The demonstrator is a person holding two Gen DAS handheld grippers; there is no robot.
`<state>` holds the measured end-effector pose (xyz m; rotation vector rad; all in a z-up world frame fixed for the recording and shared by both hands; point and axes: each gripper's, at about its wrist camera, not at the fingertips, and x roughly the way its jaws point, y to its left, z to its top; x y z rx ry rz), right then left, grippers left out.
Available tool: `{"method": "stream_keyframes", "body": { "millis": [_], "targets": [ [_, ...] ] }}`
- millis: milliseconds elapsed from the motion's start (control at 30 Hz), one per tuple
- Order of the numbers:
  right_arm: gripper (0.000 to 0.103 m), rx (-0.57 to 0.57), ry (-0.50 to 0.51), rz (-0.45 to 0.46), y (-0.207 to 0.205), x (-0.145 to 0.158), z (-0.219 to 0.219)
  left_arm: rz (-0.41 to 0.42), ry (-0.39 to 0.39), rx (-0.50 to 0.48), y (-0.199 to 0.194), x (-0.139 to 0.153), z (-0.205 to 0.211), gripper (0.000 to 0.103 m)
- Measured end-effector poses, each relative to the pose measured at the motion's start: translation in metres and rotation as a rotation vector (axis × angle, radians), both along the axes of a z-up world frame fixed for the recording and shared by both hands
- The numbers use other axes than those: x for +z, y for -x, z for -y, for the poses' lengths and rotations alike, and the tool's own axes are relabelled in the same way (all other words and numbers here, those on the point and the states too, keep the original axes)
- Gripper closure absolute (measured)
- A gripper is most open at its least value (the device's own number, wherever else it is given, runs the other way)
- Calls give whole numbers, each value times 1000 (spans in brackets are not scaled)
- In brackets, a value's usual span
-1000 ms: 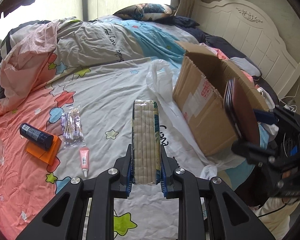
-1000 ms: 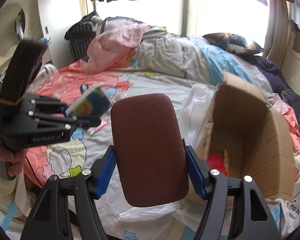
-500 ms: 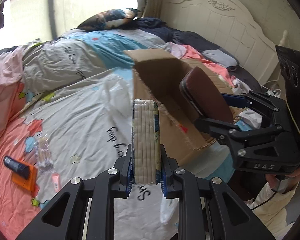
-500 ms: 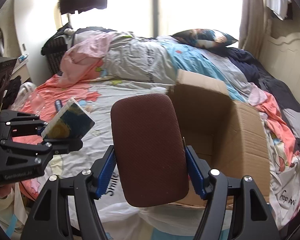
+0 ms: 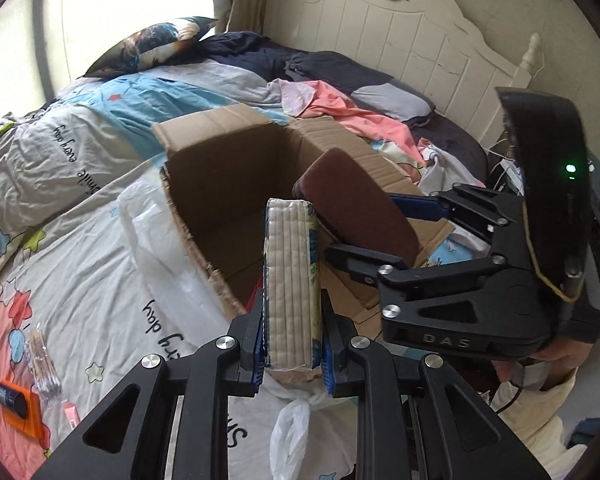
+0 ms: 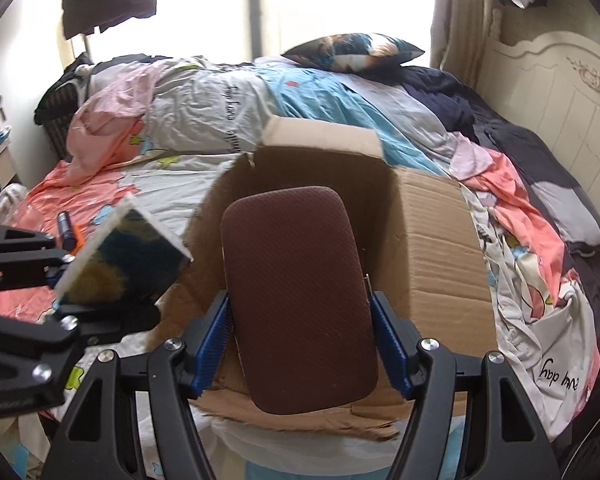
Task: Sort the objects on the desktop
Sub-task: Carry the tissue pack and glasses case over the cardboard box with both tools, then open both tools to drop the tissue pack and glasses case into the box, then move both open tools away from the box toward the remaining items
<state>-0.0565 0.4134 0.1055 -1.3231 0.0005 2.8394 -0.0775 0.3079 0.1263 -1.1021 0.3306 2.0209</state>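
Above the open cardboard box (image 5: 236,184) on the bed, the left hand-held gripper (image 5: 292,356) clamps a stiff, light tissue pack (image 5: 292,280) by its faces, while the right hand-held gripper (image 6: 300,344) pinches a rigid brown case (image 6: 296,292) (likely slippery) by its edges.

A rounded maroon fabric-covered case (image 6: 298,308) has a fine woven dot texture; the open brown cardboard box (image 6: 432,236) is plain; the bedsheet (image 5: 100,264) beside the box shows coloured stars on white.

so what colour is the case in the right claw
Dark reddish-brown case, with a fine woven texture; clearest in the right wrist view.
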Motion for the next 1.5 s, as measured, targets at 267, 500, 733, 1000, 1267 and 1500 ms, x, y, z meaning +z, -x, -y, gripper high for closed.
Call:
{"method": "stream_keyframes", "body": {
  "millis": [267,500,733,1000,1267,1500],
  "targets": [
    [36,-49,18,39,3,-11,-13,46,4,-10,16,-17,-13,81],
    [33,-51,17,22,-5,-7,-14,97,-32,-10,28,-25,-15,81],
    [33,-59,2,29,-8,-14,-15,52,-112,86,29,-13,-2,0],
    [33,-50,2,17,-15,-10,-8,74,-77,117,25,-17,13,0],
    [32,-8,4,16,-15,-10,16,92,-23,168,24,-36,39,0],
    [23,39,41,8,-16,-5,41,49,-10,244,24,-33,75,0]
  ]
}}
